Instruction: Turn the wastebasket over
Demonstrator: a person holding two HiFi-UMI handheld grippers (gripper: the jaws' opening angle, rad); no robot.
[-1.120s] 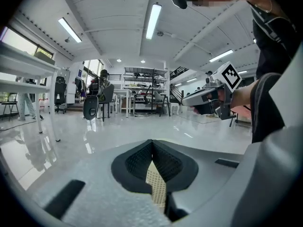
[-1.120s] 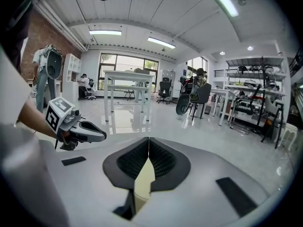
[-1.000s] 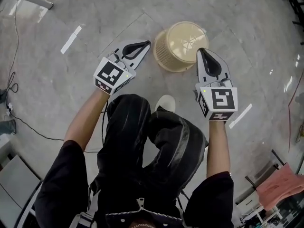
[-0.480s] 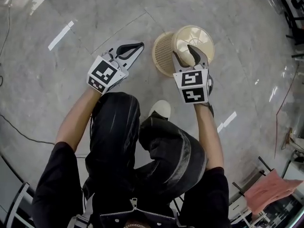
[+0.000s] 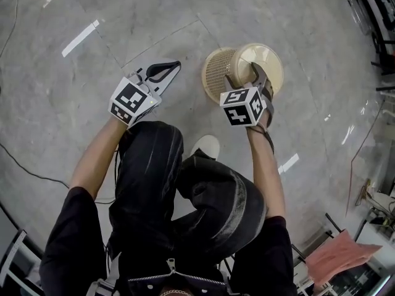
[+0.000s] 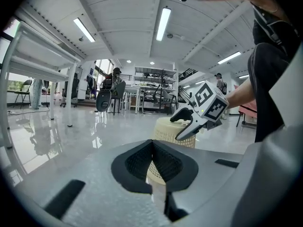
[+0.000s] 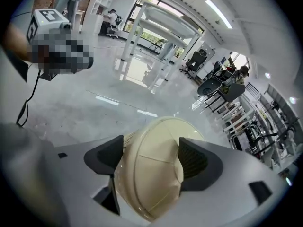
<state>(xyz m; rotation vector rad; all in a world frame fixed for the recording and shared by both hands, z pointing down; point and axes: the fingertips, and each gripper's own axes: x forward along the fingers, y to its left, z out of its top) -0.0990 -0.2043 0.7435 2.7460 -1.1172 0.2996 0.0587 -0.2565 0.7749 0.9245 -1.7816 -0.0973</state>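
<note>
The wastebasket stands mouth-down on the grey floor, in front of the crouching person's knees, with its solid cream base facing up and its mesh wall below.

The right tongs slant down over it from the near side. They are opening, one jaw on each side of the round base. In the right gripper view the base fills the gap between the two dark pads, which stand close to its rim without clamping it.

The left tongs are closed on nothing. They sit low over the floor, out to the left of the basket and clearly apart from it, pointing nearly level. The left gripper view looks across the floor at the basket's mesh side, with the right tongs reaching over its top.

A white shoe shows between the person's legs, just behind the basket
</note>
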